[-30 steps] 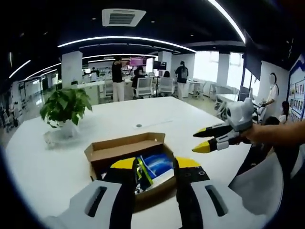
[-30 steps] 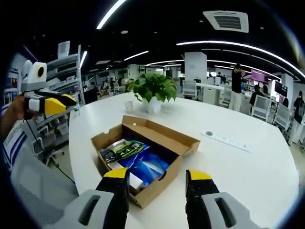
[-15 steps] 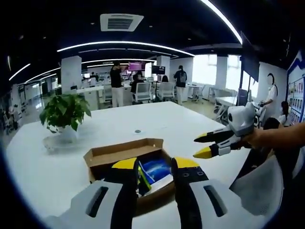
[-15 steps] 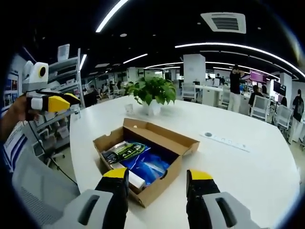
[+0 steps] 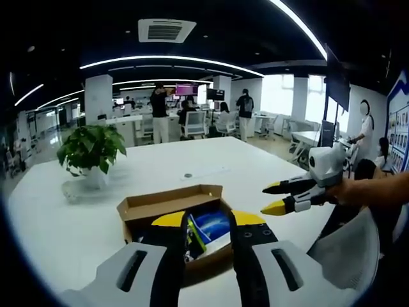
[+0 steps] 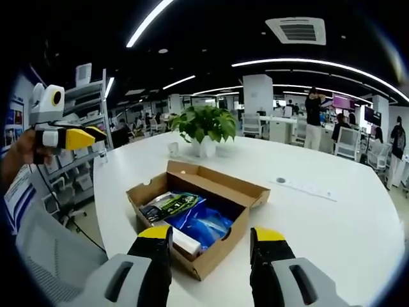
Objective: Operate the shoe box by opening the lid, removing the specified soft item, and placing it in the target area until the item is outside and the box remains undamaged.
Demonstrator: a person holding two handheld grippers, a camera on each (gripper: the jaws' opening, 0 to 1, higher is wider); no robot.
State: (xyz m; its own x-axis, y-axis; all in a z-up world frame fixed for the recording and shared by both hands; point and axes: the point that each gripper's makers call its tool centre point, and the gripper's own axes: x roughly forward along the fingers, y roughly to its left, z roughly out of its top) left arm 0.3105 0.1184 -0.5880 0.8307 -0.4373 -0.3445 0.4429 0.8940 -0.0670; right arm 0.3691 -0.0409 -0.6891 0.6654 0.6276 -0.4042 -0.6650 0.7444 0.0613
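Note:
An open-topped cardboard shoe box (image 5: 167, 199) (image 6: 220, 180) lies on the white table (image 5: 153, 167) (image 6: 326, 224). Inside it are a crumpled blue soft bag (image 6: 203, 220) (image 5: 212, 223), a green-and-black packet (image 6: 169, 204) and a white item (image 6: 183, 242). My left gripper (image 5: 208, 220) hovers open over the box's near end, nothing between its yellow-tipped jaws; it also appears held high off the table's edge (image 6: 71, 137). My right gripper (image 6: 211, 235) is open above the box's near corner, and it shows beside the box in a hand (image 5: 280, 197).
A potted green plant (image 5: 92, 148) (image 6: 204, 123) stands on the table beyond the box. A flat socket strip (image 6: 305, 188) (image 5: 206, 173) lies on the tabletop. A grey mesh chair (image 5: 348, 246) (image 6: 45, 252) is at the table's edge. People stand among desks in the background.
Both views drifted slightly; the box sits a touch lower in the right gripper view. The left jaws stand a little closer together. Nothing was picked up or moved.

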